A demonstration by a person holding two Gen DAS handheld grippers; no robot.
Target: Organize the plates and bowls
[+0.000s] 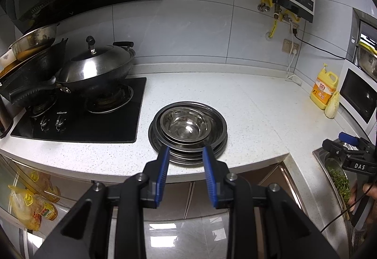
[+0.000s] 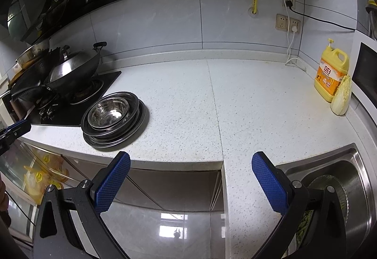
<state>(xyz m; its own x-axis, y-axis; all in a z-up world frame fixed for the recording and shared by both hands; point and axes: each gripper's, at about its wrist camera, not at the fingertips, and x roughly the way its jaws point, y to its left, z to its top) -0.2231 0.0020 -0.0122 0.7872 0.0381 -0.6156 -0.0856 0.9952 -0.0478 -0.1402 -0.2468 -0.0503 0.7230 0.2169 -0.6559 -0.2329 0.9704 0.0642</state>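
Observation:
A stack of steel plates (image 1: pixel 219 141) with nested steel bowls (image 1: pixel 186 124) on top sits on the white counter (image 1: pixel 247 113), just right of the stove. My left gripper (image 1: pixel 186 149) hovers in front of the stack's near rim, its blue fingers (image 1: pixel 165 164) a little apart with nothing pressed between them. The right wrist view shows the same plates (image 2: pixel 139 117) and bowls (image 2: pixel 108 113) at centre left, with the left gripper (image 2: pixel 17 129) off to their left and clear of them. My right gripper (image 2: pixel 190 156) stands wide open and empty over the counter's front edge beside the sink.
A black stove (image 1: pixel 77 122) carries a lidded wok (image 1: pixel 96 68) and stacked pans (image 1: pixel 30 65). At the right are a steel sink (image 2: pixel 329 160) holding a colander of greens (image 2: pixel 304 228), a yellow detergent bottle (image 2: pixel 331 75), a cabbage (image 2: pixel 341 96) and a microwave (image 1: pixel 358 96). Cabinets lie below.

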